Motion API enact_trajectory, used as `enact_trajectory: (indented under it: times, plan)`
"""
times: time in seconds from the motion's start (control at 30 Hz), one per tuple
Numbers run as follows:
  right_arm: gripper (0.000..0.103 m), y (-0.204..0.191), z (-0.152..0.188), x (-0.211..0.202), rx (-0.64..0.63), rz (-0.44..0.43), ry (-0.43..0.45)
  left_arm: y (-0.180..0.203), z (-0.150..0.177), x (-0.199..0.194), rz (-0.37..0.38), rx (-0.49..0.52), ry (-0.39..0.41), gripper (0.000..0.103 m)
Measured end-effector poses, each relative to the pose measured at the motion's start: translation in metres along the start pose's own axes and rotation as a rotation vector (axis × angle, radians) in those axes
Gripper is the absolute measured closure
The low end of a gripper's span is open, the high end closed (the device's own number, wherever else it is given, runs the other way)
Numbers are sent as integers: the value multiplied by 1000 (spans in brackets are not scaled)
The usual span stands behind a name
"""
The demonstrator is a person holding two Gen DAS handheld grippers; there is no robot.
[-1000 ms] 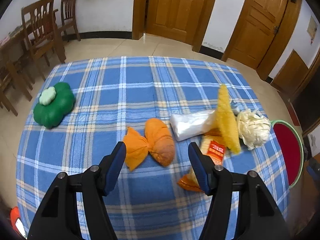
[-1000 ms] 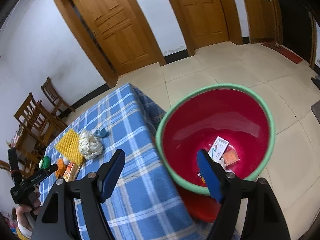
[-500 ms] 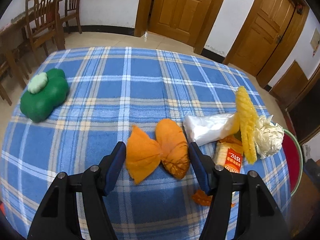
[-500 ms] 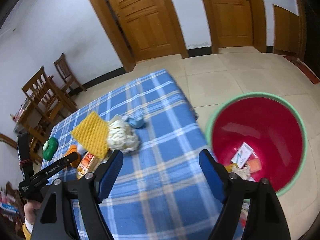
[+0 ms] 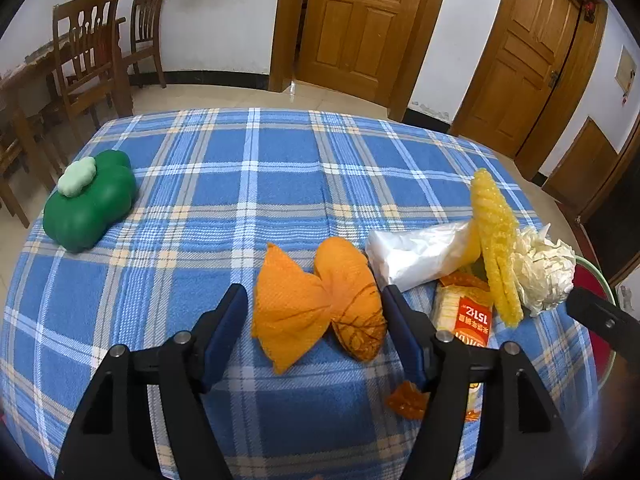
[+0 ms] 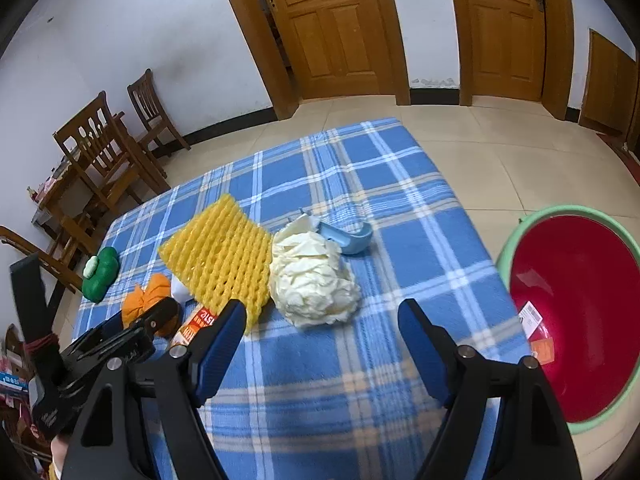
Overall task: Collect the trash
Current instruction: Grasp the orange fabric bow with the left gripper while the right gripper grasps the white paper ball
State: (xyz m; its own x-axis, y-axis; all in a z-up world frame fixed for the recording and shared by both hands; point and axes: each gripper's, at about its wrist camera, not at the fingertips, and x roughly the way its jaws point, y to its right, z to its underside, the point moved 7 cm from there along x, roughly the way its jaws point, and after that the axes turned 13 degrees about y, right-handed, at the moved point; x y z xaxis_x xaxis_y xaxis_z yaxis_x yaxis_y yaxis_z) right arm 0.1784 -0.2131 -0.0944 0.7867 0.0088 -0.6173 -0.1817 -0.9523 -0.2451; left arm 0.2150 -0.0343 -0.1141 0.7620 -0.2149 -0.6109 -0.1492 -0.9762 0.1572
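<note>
Orange netting wad (image 5: 320, 300): crumpled, two-lobed, lying on the blue plaid cloth of the bench (image 5: 248, 184), directly between the two pads of the left gripper (image 5: 316, 320); a little cloth shows at either side, and neither pad visibly presses it. Left jaws: about half spread, having just been opening, nothing clamped. Adjoining, rightward in the left wrist view: white plastic bag (image 5: 416, 256), orange snack packet (image 5: 466, 316), yellow foam net (image 5: 496, 240), crumpled cream paper ball (image 5: 540, 268); a small orange scrap (image 5: 408, 400) near the right pad. Green flower-shaped toy (image 5: 88, 208): well apart, at the bench's left edge. Right gripper (image 6: 320, 332): above bare cloth, jaws wide, holding and touching nothing; paper ball (image 6: 312, 280) just beyond them, pale blue curved piece (image 6: 348, 238) behind it. Red basin with green rim (image 6: 576, 312): beside the bench, on the right, holding some scraps.
</note>
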Motion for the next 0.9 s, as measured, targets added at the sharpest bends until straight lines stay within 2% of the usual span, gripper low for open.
enact_trajectory:
  times: [0.07,0.2,0.27,0.47,0.5,0.67,0.73,0.9]
  plan:
    - [24,-2,1,8,3,-4,-10,1,0,0,-5,6,4,34]
    - [40,-4,4,20,7,-11,-29,1,1,0,-8,15,12,33]
    - [44,-5,7,26,7,-18,-41,1,1,0,-1,11,13,33]
    - [53,-8,13,32,-14,-19,-46,0,0,0,19,-4,19,34]
    - [57,-9,13,32,-17,-20,-42,2,0,-1,33,-4,20,38]
    - [67,-8,15,31,-9,-33,-39,7,1,-3,69,-7,21,46]
    - [68,-8,15,29,-8,-37,-35,9,1,-3,80,-10,19,57]
    - [69,-10,14,15,-24,-47,-6,13,2,-7,112,-36,7,65]
